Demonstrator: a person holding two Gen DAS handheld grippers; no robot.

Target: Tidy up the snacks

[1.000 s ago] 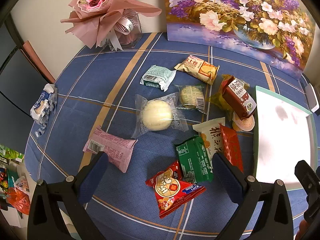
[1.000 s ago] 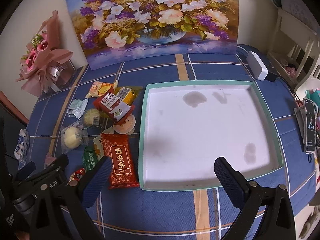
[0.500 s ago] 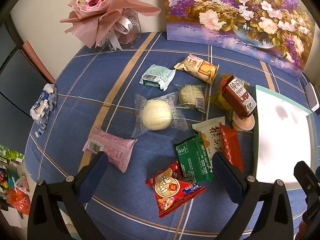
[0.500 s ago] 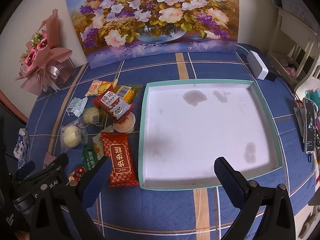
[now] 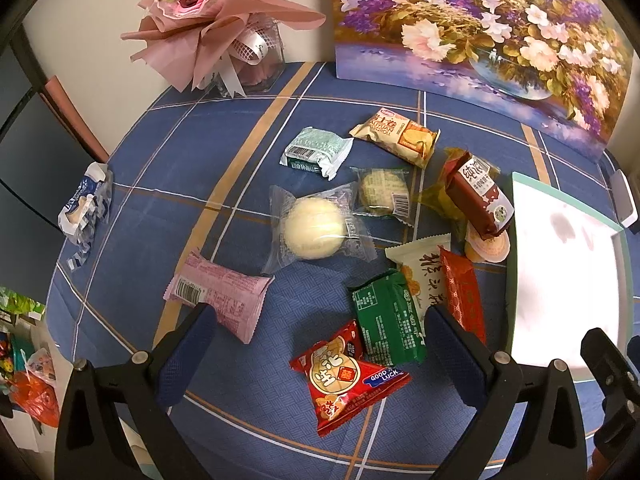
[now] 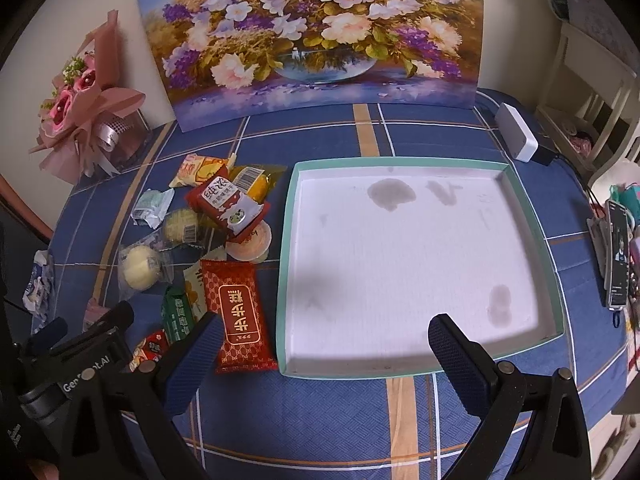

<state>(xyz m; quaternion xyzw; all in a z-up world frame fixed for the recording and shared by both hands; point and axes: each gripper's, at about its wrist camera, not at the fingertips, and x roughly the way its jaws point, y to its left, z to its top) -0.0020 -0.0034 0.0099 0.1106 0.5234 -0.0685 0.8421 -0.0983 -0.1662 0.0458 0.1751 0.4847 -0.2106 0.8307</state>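
1. Two tools in play, both spread wide with nothing between the fingers. The left tool (image 5: 320,344) hangs over the near end of the snack pile; the right tool (image 6: 320,352) hangs over the near edge of the tray (image 6: 289,240).
2. One tray, white inside with a teal rim, no snacks in it, just a few grey smudges. It sits on the table (image 5: 248,92), right of the pile.
3. Eleven wrapped snacks by my count, all on the blue checked cloth left of the tray:
   - one red "Good Luck" packet (image 5: 344,376), nearest the left tool
   - one green packet (image 5: 386,320) touching it
   - one pink packet (image 5: 218,294) by the left finger
   - one round bun in clear wrap (image 5: 314,228), mid-pile
   - one small round cake (image 5: 382,192) just behind it
   - one mint-green packet (image 5: 316,152)
   - one beige biscuit packet (image 5: 396,136), farthest back
   - one dark red carton-style packet (image 5: 478,196) lying on a yellow wrapper (image 5: 440,196) and one jelly cup (image 5: 490,246)
   - one white packet (image 5: 420,268) under one red patterned packet (image 6: 240,312), just beside the tray rim
4. One blue-and-white wrapper (image 5: 82,208) sits well apart at the table's left edge.
5. One pink bouquet (image 5: 216,28) and one flower painting (image 6: 312,32) stand at the back.
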